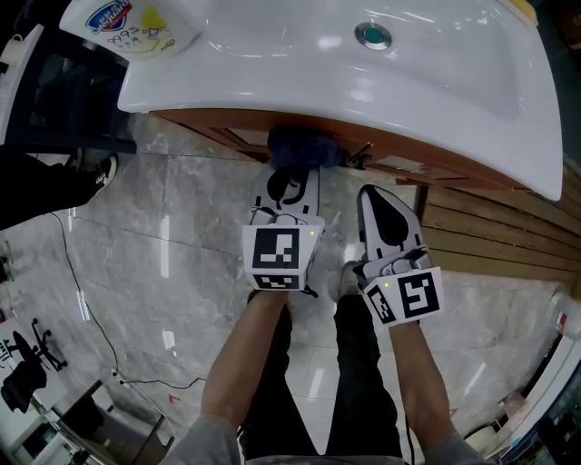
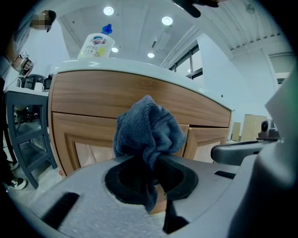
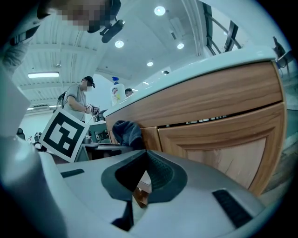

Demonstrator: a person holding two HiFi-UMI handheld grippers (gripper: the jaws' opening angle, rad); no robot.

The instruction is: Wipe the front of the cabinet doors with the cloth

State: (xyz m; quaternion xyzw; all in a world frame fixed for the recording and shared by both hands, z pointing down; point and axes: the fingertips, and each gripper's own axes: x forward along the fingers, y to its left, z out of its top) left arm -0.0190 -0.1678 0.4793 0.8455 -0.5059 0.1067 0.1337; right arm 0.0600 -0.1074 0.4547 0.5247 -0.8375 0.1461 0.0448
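Note:
A dark blue cloth (image 2: 149, 130) bunches up between the jaws of my left gripper (image 2: 150, 169), which is shut on it. In the head view the cloth (image 1: 300, 150) sits against the wooden cabinet front under the white basin. The wooden cabinet doors (image 2: 88, 135) fill the left gripper view, close ahead of the cloth. My right gripper (image 1: 383, 204) hangs just right of the left one, jaws shut with nothing between them (image 3: 142, 179). Its view shows the right-hand door panel (image 3: 233, 148) and the cloth (image 3: 126, 132) off to the left.
A white basin (image 1: 363, 73) tops the cabinet, with a soap bottle (image 1: 136, 27) at its left end. A dark metal shelf unit (image 2: 23, 121) stands left of the cabinet. Wooden slats (image 1: 490, 232) lie on the marble floor (image 1: 172, 263) to the right. A person (image 3: 79, 100) stands behind.

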